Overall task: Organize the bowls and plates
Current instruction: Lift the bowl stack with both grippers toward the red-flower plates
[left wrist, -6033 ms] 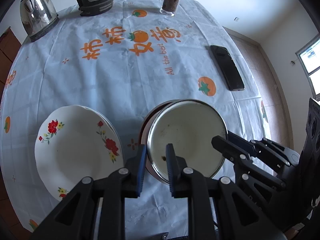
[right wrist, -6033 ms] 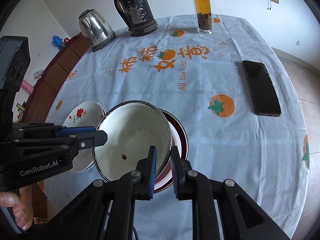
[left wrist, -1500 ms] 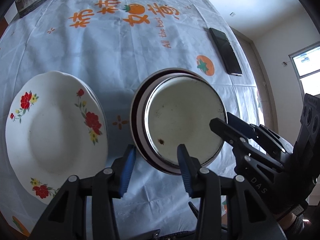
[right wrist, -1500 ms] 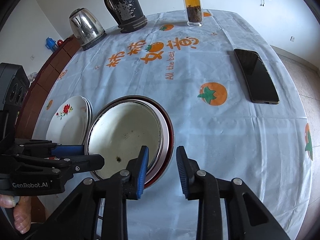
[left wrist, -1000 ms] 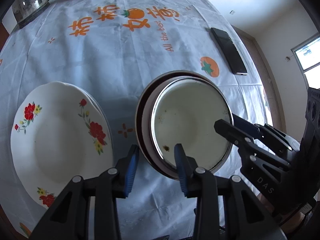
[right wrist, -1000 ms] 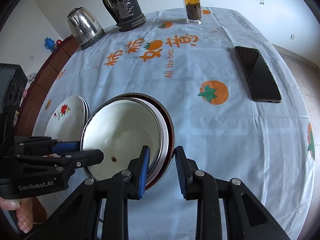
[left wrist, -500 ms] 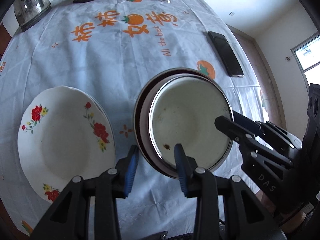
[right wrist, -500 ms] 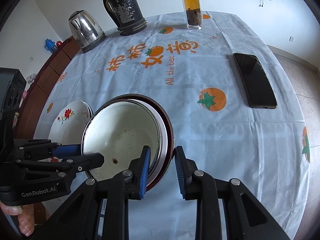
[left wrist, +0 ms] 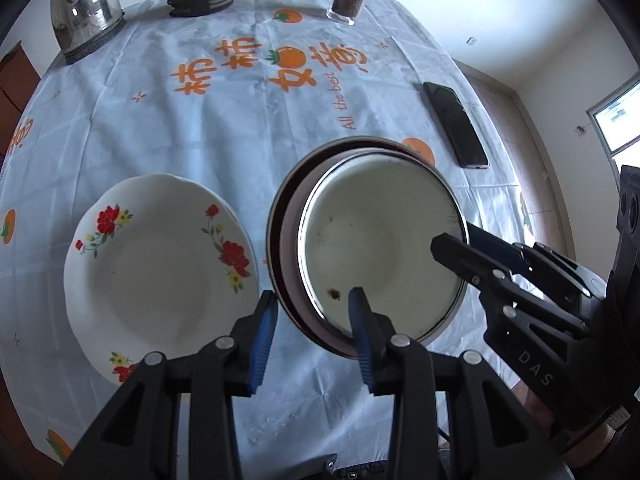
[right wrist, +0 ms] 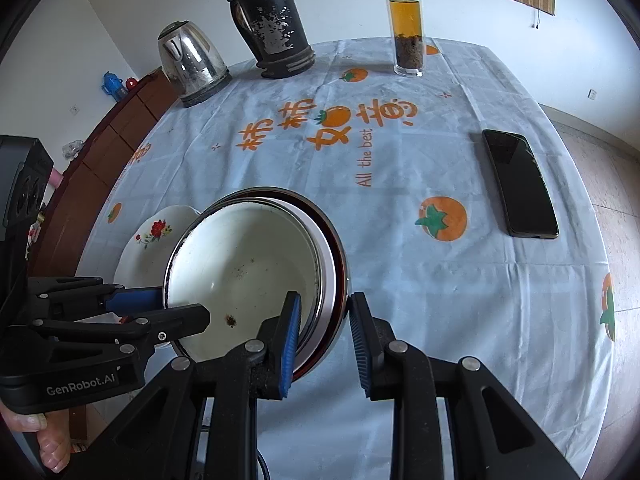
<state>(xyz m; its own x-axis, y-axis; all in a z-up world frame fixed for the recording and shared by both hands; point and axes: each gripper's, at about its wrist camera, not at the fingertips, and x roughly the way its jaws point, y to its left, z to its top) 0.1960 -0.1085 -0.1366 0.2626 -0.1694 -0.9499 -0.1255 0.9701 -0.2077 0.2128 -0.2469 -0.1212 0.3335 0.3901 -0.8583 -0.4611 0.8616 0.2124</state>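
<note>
Together pinched the nested bowls (left wrist: 380,240) at opposite rims: left tool (left wrist: 314,320) and right tool (right wrist: 324,320), each clamped on the stack's edge. Held above the surface (left wrist: 240,120), just beside the floral plates (left wrist: 156,268).

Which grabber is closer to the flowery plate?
Left. The left gripper holds the bowls right beside the flowery plate; the right gripper grips their far side.

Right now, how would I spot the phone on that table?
Start at the tablecloth with orange fruit prints. At its right edge, beyond the stacked bowls, lies the phone. It alone is flat, black and rectangular; everything else is round or upright.
</note>
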